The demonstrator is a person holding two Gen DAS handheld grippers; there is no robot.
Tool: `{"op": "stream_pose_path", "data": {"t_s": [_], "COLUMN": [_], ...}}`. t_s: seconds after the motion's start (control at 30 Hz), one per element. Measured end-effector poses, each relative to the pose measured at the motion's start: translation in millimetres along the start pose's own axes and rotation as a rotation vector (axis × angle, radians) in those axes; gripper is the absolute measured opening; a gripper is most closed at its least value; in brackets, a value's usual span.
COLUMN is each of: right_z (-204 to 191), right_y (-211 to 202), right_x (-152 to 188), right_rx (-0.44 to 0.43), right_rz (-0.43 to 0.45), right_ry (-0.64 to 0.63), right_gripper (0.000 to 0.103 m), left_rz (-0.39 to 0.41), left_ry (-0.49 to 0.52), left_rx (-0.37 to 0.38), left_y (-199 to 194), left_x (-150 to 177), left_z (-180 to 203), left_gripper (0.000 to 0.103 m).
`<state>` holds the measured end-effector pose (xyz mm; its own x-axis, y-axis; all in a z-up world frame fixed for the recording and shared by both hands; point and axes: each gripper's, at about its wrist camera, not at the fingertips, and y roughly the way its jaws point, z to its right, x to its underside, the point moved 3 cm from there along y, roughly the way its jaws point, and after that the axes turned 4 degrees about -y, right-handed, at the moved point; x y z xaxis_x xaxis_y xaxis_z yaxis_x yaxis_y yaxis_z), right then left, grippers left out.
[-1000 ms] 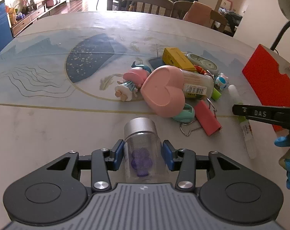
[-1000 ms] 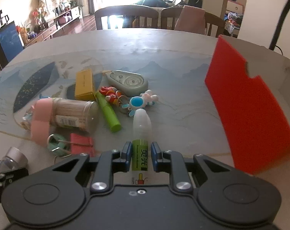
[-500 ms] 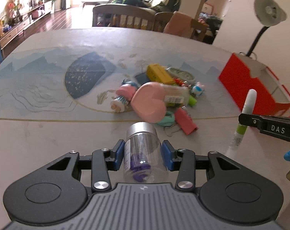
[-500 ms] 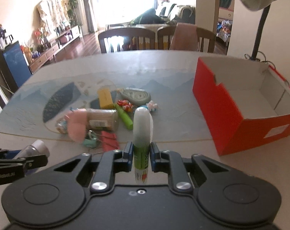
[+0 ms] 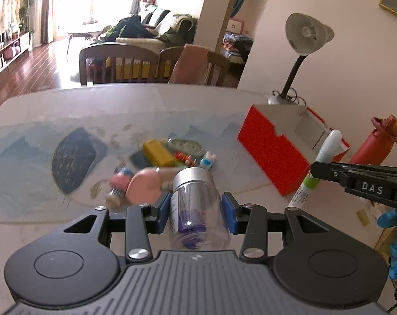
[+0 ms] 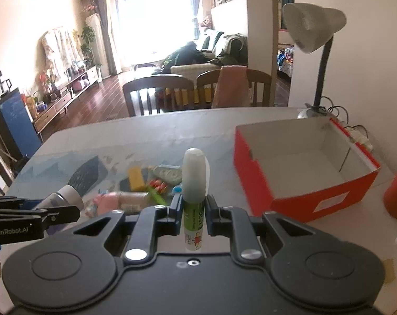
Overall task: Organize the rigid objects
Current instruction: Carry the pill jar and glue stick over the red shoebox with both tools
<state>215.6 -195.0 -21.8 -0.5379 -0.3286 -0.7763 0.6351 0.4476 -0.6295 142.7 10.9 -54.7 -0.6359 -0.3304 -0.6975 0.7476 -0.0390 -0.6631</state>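
Note:
My left gripper (image 5: 196,208) is shut on a clear plastic jar (image 5: 197,210) with a silver lid and purple pieces inside, held above the table. My right gripper (image 6: 194,211) is shut on a white-capped glue stick (image 6: 195,183) with a green label, which stands upright in the jaws. That glue stick (image 5: 320,162) and the right gripper's arm show at the right of the left wrist view. The open red box (image 6: 300,183) with a white inside sits on the table to the right. The jar's lid (image 6: 67,197) shows at the left of the right wrist view.
A pile of small items lies mid-table: a pink heart-lidded container (image 5: 146,187), a yellow box (image 5: 157,153), a grey oval gadget (image 5: 184,145), small toy figures. A desk lamp (image 6: 314,31) stands behind the box, a red bottle (image 5: 374,147) to its right. Chairs (image 6: 159,94) line the far edge.
Both grippers have risen from the table with their loads, the jar and the glue stick. The table and the pile look farther away and the red box's inside has come into view.

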Motion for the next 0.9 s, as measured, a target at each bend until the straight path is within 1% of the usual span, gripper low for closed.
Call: {"op": "stream_pose_path", "data": {"t_s": [0.17, 0.47, 0.7, 0.9], "right_z": [33, 98, 146, 182], "right_y": [1, 25, 55, 92], "right_x": [-22, -50, -64, -64], "right_rx": [0.022, 0.053, 0.06, 0.072], "right_rz": [0.011, -0.014, -0.052, -0.136], "right_ry": [0.011, 0.015, 0.016, 0.006], "right_gripper": [0.016, 0.016, 0.016, 0.016], "left_rz": [0.009, 0.012, -0.031, -0.092], "left_ry": [0.026, 0.093, 0.139, 0.152], "left_rx": [0.021, 0.064, 0.079, 0.085], "left_y": [9, 54, 108, 165], "left_x": [-24, -71, -97, -109], "left_z": [24, 94, 147, 189], "left_gripper": [0.042, 0.042, 0.042, 0.042]}}
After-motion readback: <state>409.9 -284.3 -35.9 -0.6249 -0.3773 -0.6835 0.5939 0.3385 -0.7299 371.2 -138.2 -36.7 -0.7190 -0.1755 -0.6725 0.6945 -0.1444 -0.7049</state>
